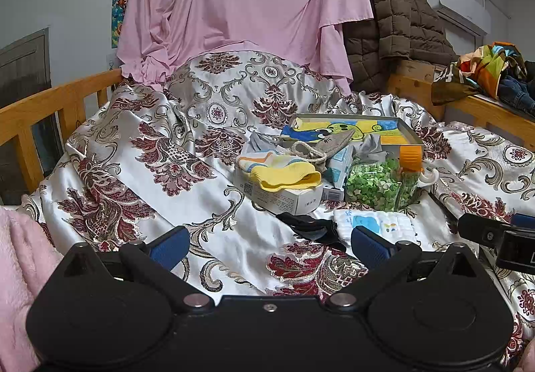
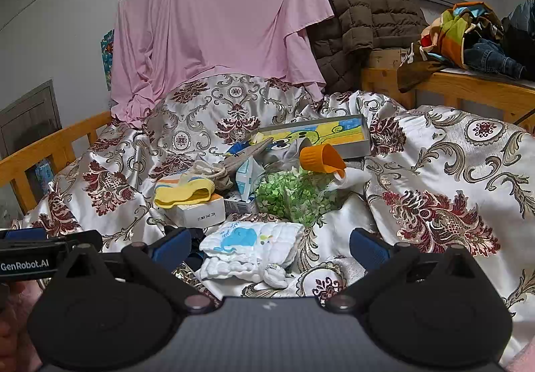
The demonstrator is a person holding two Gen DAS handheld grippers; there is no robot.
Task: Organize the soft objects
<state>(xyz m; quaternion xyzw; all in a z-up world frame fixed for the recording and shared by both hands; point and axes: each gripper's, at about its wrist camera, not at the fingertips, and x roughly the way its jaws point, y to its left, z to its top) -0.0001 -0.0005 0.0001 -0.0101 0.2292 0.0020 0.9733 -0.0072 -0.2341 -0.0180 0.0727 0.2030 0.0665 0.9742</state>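
Left wrist view
- Left tongs [image 1: 267, 246]: released, spread wide, nothing between them, hovering over the bed's satin bedspread [image 1: 214, 205] near its front edge.
- Black cloth [image 1: 309, 226]: lies flat on the bedspread just ahead of the tongs.
- White cloth [image 1: 374, 221]: blue elephant print, touching the black cloth's right side, partly behind the right blue pad.
- Yellow sock [image 1: 284, 173]: draped over a white box [image 1: 284, 200] toward the middle of the bed.
- Grey sock [image 1: 321, 146]: lies behind the yellow sock, against a picture tray [image 1: 406, 129].
- Green bag [image 1: 378, 184]: right of the box, an orange cup [image 1: 410, 158] on it.
- Right tongs [image 1: 495, 233]: only the tip shows at the right edge.

Right wrist view
- Right tongs [image 2: 271, 246]: released, wide apart, gripping nothing.
- White cloth [image 2: 250, 250]: crumpled between the two blue pads, nearer the left one; I cannot tell whether they touch.
- Yellow sock [image 2: 182, 195]: on the white box [image 2: 200, 211], behind and left.
- Left tongs [image 2: 50, 238]: at the left edge.
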